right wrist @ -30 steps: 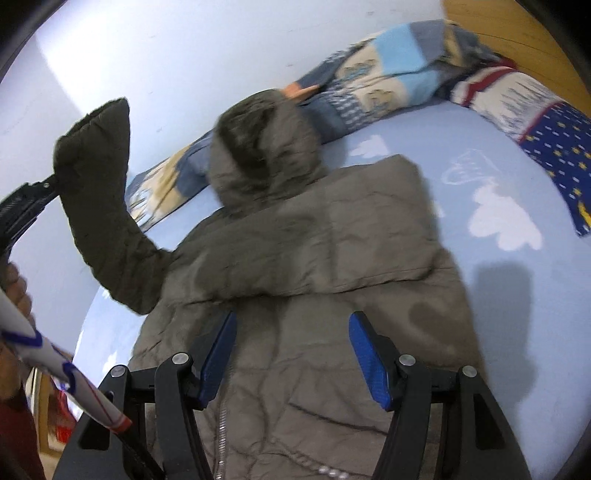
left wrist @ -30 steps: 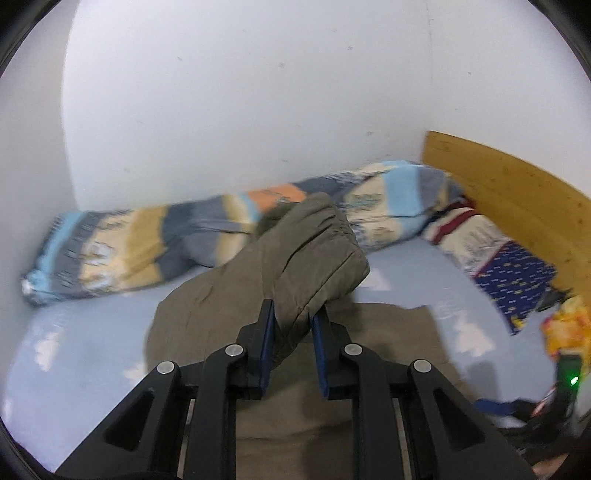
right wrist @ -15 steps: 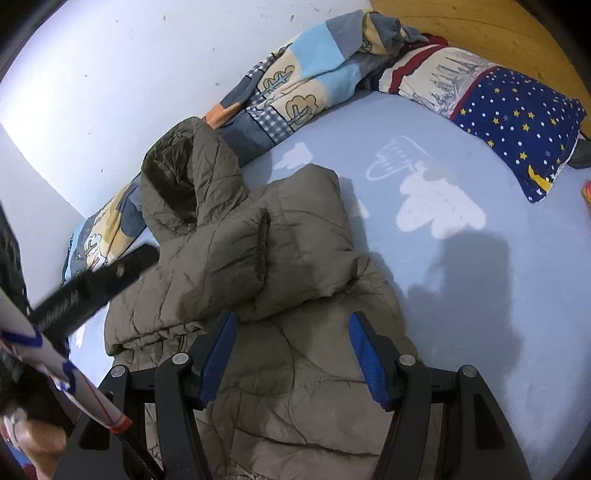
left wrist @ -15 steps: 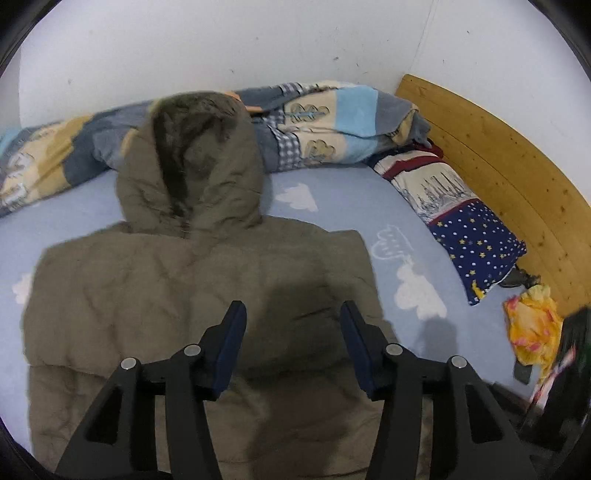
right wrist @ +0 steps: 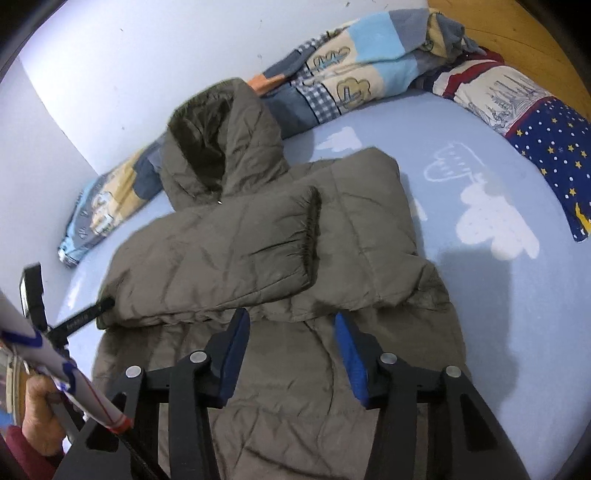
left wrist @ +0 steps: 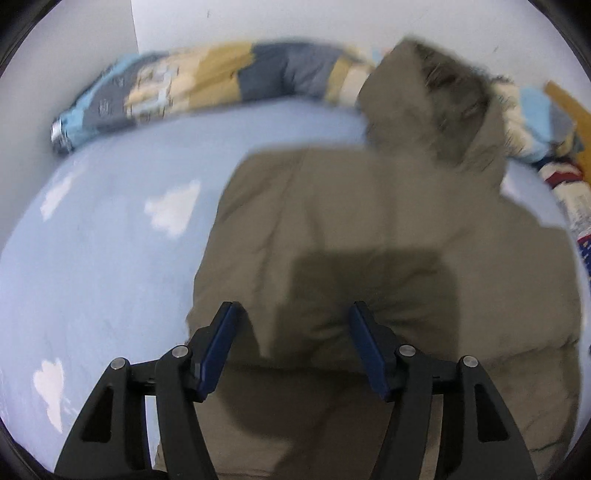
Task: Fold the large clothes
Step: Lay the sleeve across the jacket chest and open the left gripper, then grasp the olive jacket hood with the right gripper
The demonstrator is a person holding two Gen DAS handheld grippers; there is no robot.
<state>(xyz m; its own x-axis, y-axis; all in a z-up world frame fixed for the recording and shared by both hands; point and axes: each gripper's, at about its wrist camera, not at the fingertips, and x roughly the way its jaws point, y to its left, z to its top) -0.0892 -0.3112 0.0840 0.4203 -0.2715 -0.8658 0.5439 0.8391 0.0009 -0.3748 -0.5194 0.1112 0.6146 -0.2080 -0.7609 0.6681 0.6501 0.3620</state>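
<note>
An olive hooded puffer jacket lies flat on the light-blue bed, hood toward the wall. Both sleeves are folded across its chest, the left sleeve on top with its cuff pointing right. The jacket also shows in the blurred left wrist view. My left gripper is open and empty just above the jacket's left side; it also shows at the jacket's left edge in the right wrist view. My right gripper is open and empty above the jacket's middle.
A rolled patchwork blanket lies along the wall behind the hood. A star-patterned pillow is at the right by the wooden headboard. The blue cloud-print sheet spreads right of the jacket and left of it.
My left gripper laid the left sleeve across the jacket's chest, let it go and opened, then swung left. My right gripper stayed open and shifted little.
</note>
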